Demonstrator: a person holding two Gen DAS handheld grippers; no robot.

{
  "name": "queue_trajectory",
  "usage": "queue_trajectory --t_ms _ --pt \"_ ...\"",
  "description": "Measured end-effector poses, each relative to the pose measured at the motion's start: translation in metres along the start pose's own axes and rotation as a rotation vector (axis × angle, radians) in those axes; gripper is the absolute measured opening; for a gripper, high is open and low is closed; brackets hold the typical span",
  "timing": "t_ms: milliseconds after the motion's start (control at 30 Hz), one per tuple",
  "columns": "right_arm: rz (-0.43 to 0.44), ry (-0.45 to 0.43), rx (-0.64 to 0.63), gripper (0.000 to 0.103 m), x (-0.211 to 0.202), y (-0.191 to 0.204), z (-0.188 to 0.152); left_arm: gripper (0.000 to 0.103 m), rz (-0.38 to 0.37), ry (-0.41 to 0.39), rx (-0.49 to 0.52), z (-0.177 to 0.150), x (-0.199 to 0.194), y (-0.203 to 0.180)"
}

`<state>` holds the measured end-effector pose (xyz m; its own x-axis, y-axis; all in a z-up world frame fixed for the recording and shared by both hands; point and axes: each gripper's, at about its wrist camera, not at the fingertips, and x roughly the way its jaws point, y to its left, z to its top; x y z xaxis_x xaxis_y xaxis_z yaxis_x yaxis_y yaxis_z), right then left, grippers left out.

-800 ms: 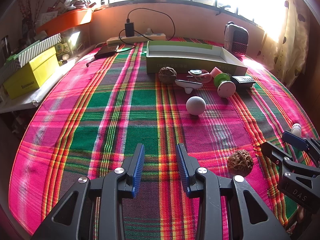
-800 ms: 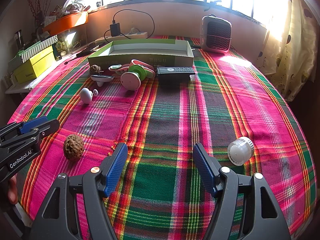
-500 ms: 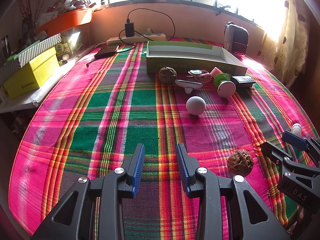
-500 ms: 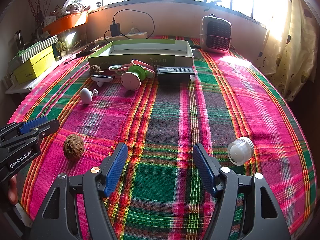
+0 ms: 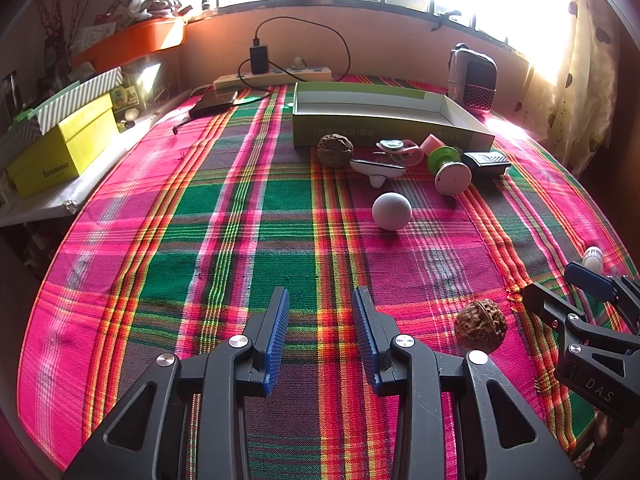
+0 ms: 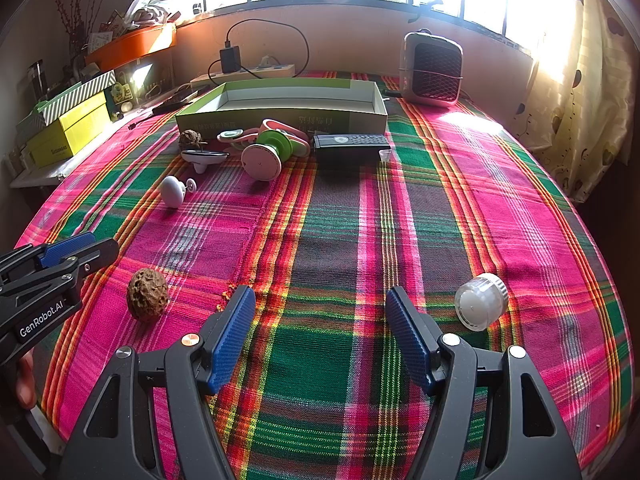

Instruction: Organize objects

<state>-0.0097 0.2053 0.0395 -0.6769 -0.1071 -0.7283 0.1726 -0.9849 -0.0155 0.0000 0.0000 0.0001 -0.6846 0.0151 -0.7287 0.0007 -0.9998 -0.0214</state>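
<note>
An open green-and-white box (image 5: 384, 114) (image 6: 288, 104) stands at the back of the plaid table. In front of it lie a walnut (image 5: 335, 150), a white dish-shaped toy (image 5: 378, 168), a pink-and-green roller (image 5: 448, 168) (image 6: 266, 154) and a black remote (image 6: 352, 142). A white ball (image 5: 391, 211) (image 6: 173, 191) lies mid-table. A second walnut (image 5: 480, 326) (image 6: 147, 295) lies just right of my left gripper (image 5: 322, 300), which is open and empty. My right gripper (image 6: 320, 300) is open and empty, with a white round cap (image 6: 480, 306) to its right.
A small heater (image 6: 432, 68) stands at the back right. A power strip with a charger (image 5: 272, 74) lies behind the box. Yellow and striped boxes (image 5: 60, 136) sit on a ledge to the left. A curtain (image 6: 580, 92) hangs at the right.
</note>
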Motion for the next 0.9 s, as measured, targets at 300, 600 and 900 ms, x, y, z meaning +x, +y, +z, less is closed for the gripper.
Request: queue_trajectory --t_ms 300,600,900 --pt "0.000 0.000 0.000 0.068 0.0000 0.0000 0.0004 0.031 0.000 0.000 0.000 0.0000 0.0000 -0.0001" --pt "0.001 0.003 -0.002 0.068 -0.0012 0.0005 0.0007 0.031 -0.003 0.000 -0.002 0.0003 0.0002 -0.0004" --pt "0.009 0.019 -0.006 0.068 -0.0046 -0.0007 -0.0007 0.031 0.006 -0.001 0.022 0.0015 0.0002 -0.0023"
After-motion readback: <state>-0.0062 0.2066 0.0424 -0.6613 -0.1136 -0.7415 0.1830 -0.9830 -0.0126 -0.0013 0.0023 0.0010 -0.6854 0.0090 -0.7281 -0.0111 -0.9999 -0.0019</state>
